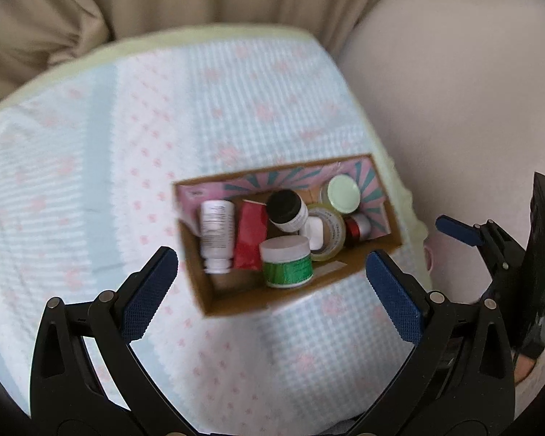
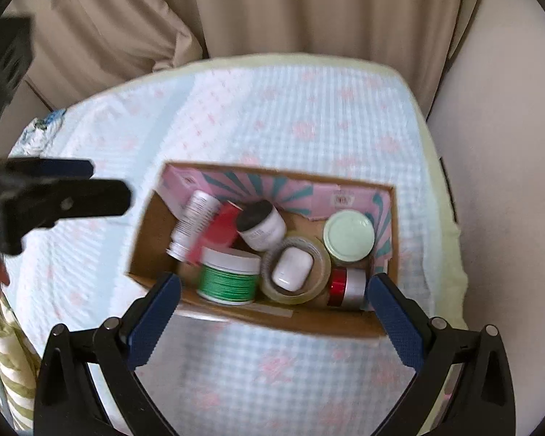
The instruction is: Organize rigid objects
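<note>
No writing can be read on anything here: the white bottle [image 1: 217,234] carries a block of small dark print and the black-capped jar [image 1: 287,211] has a few lines on its white side, but both are too blurred to make out, as is the lettering round the tape roll [image 1: 327,232]. All the task's things lie inside an open cardboard box [image 1: 221,299] that sits on a bed covered by a blue-and-pink patterned quilt [image 1: 127,138], close to the bed's right edge. The white bottle lies on its side at the box's left end, with a red packet [image 1: 250,236] just beside it. A green-labelled jar [image 1: 286,262] with a white lid lies against the near wall, the black-capped jar is tilted behind it, and a small white case [image 2: 291,268] rests inside the tape roll's ring. A pale green lidded jar [image 2: 349,236] stands in the far right corner, and a red-and-silver jar [image 2: 347,287] lies in the near right corner. The left gripper [image 1: 272,287] hovers above the box's near wall, its blue-padded jaws spread wide and empty. The right gripper [image 2: 274,298] is likewise wide open with nothing in its grasp, its fingertips framing the near wall, though actual contact with the cardboard cannot be told.
</note>
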The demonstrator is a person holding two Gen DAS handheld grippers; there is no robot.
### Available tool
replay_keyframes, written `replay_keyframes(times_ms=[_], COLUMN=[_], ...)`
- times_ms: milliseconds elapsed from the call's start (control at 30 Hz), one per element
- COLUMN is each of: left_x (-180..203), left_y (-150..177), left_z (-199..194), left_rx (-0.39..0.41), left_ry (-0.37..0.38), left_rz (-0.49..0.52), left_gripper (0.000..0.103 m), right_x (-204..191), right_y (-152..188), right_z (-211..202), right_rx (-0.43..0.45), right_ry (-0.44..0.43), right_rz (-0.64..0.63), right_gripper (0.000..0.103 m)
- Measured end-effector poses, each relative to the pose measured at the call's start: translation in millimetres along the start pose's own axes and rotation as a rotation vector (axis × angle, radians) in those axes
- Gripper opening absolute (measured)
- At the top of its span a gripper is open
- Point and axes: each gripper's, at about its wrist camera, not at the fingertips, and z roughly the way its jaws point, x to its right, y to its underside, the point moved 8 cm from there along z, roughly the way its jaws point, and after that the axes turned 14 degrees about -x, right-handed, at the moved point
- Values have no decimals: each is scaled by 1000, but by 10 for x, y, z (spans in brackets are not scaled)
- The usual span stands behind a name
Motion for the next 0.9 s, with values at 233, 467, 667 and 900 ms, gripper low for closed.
replay_keyframes(times_ms=[233,467,667,900], left_x=[-363,-668,-816,-906], left_y=[553,1270,1811,2113], left_z=[-1289,-2181,-2600,-2616], left_rx=[191,373,495,514], left_ry=[-81,-176,-236,-237], left_rz=[-28,-68,-111,-153], left_gripper=[103,103,103,103], right_x=[-489,-1130,-1438,-1649], right_y=[-5,187,400,600], right_z=[-1061,-1869,-2251,-2350], right_rx=[103,192,278,316], right_ry=[0,40,117,128], right_rz=[80,81,74,80], right_gripper=[103,103,103,103])
